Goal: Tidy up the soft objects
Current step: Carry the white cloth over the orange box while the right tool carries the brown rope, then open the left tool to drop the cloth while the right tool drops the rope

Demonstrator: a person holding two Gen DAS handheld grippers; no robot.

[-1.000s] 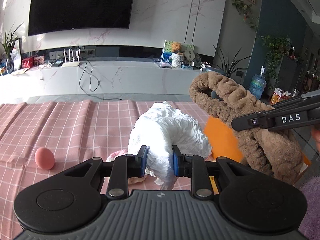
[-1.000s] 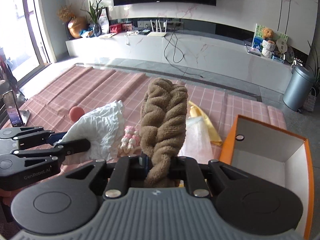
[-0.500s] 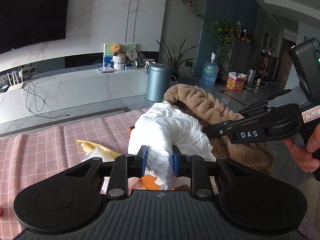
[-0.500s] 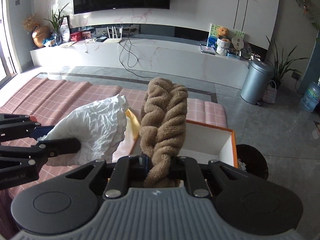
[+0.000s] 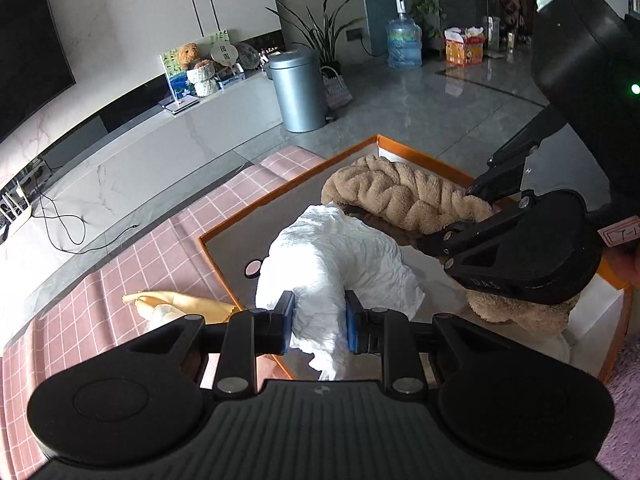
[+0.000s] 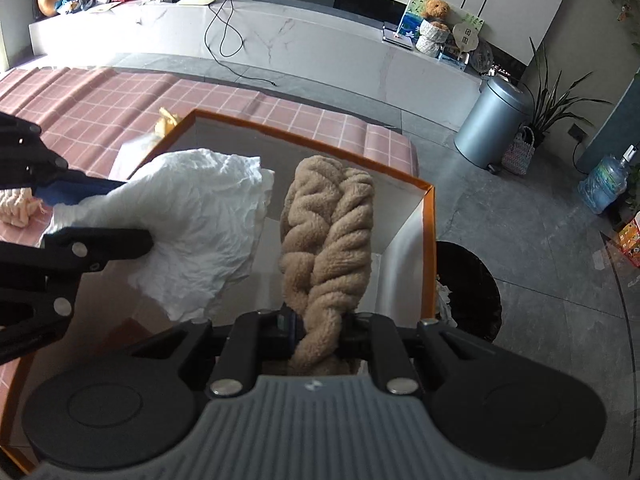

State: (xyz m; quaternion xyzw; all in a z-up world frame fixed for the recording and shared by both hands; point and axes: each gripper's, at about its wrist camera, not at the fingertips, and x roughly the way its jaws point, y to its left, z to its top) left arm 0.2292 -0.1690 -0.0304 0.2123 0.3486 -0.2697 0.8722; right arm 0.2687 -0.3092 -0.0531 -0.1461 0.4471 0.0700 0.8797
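With both tools tipped down over the orange-rimmed box [image 6: 427, 216], I see my left gripper [image 5: 319, 322] with its jaws clamped on a crumpled white cloth [image 5: 340, 256], the blue pads [image 5: 289, 312] pressing into the bunched fabric on either side. The cloth billows forward from the jaws and hangs above the box's grey floor, not resting on it as far as I can tell. My right gripper [image 6: 318, 334] has its jaws squeezed onto the lower end of a tan braided plush piece [image 6: 326, 232], which rises away from the jaws and lies over the inside of the box, near its far corner. In the left wrist view the plush stretches just behind the white cloth, the two nearly touching. The box sits at the edge of the pink checked cloth [image 5: 120, 268] covering the counter. A yellow fabric [image 5: 180, 304] lies on that cloth just outside the box's left wall, and a small pale knitted item [image 6: 18, 208] shows at the left edge of the right wrist view, behind the left tool.
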